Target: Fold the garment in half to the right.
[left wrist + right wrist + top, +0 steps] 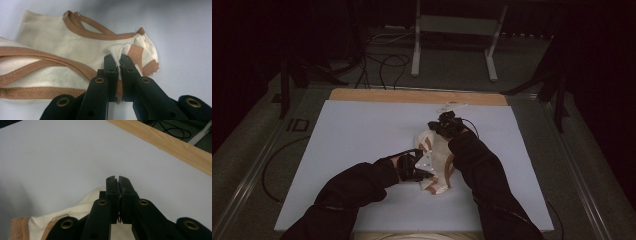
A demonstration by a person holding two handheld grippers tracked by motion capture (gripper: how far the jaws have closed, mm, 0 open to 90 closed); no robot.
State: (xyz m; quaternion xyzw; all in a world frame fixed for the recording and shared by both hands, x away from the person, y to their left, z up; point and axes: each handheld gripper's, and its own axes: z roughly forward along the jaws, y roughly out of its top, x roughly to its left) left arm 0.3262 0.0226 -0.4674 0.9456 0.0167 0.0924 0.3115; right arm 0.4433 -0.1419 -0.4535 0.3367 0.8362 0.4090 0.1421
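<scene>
On the white mat [362, 135], both grippers pinch the cloth bag [57, 47].

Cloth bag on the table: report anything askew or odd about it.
The cream bag lies crumpled, not flat. One corner is bunched where the left gripper pinches it, and its tan straps loop loosely across the cloth. No tear or stain shows.

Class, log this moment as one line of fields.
item: cream cloth bag with tan straps | left gripper: shut on bag | right gripper: shut on bag | surface: white table sheet
</scene>
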